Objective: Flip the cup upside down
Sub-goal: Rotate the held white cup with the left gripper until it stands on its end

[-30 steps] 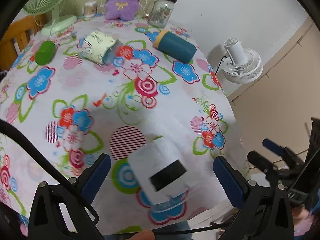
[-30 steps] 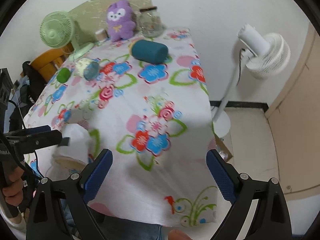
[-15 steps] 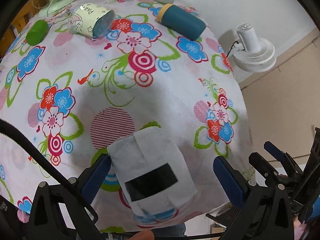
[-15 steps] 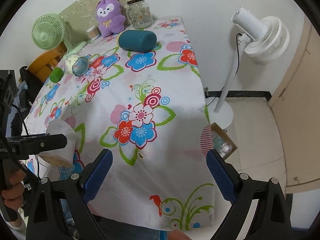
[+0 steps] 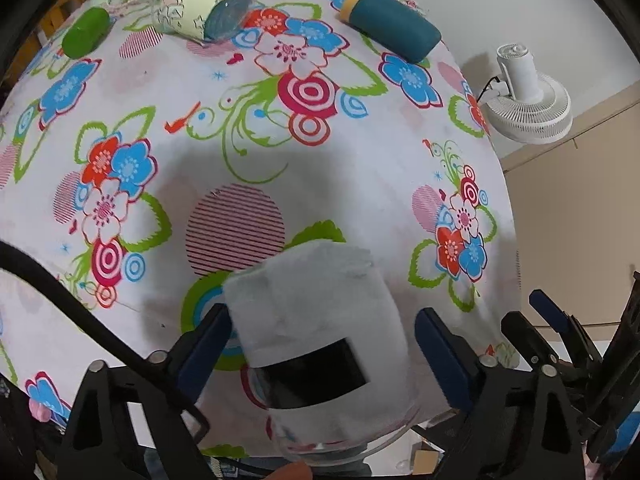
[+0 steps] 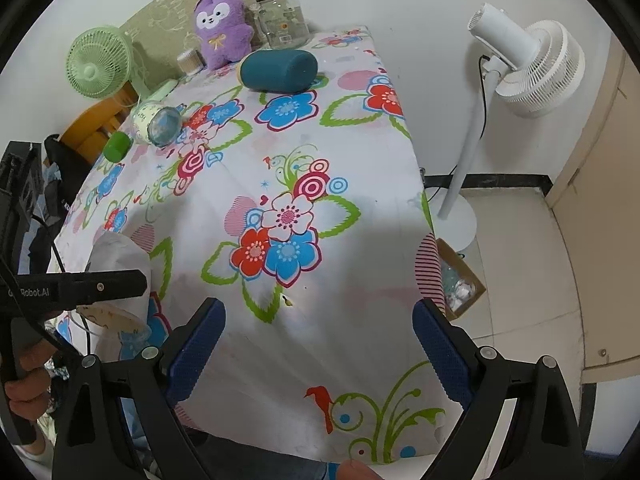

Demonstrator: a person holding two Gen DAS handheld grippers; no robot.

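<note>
A clear cup wrapped in white paper with a black patch (image 5: 320,344) lies tilted at the near table edge, its open mouth toward the camera. My left gripper (image 5: 322,354) is open, its blue pads on either side of the cup; the left pad looks close to touching, the right pad stands apart. In the right wrist view the cup (image 6: 120,264) sits at the left with the left gripper's finger across it. My right gripper (image 6: 318,352) is open and empty over the near right part of the floral tablecloth (image 6: 280,160).
A teal bottle (image 5: 390,22), a patterned cup on its side (image 5: 204,8) and a green cylinder (image 5: 84,32) lie at the far side. A purple plush (image 6: 222,26), glass jar (image 6: 282,18) and green fan (image 6: 100,62) stand at the back. A white floor fan (image 6: 528,68) stands right of the table.
My left gripper has moved forward and down so the cup now sits between its pads. The right gripper's view has shifted closer over the table.
</note>
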